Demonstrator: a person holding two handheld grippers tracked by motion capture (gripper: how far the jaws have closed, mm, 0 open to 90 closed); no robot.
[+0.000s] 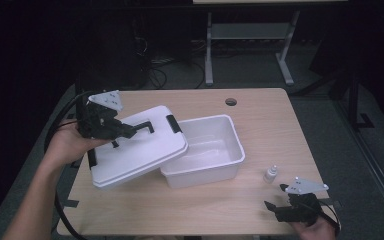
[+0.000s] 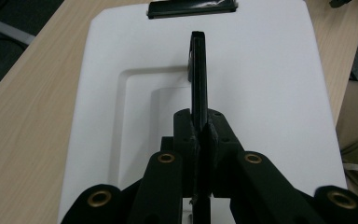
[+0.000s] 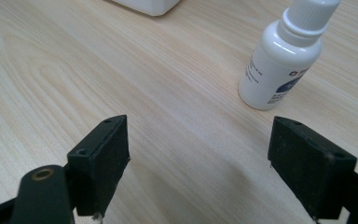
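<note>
Plastic, thin and stiff, made up the white lid (image 1: 139, 147), and it looked light enough to swing by its black handle (image 2: 198, 74), where the left gripper (image 1: 130, 131) had its fingers clamped. It hung tilted over the left rim of the open white bin (image 1: 215, 167). Right of the bin stood a smooth dropper bottle (image 3: 283, 58); the right gripper (image 1: 271, 206) waited nearby, fingers spread.

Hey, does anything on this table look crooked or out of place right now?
Yes: the white lid sits askew, tilted with one edge on the rim of the open white bin, held by its black handle in the left gripper. The small bottle stands upright.
</note>
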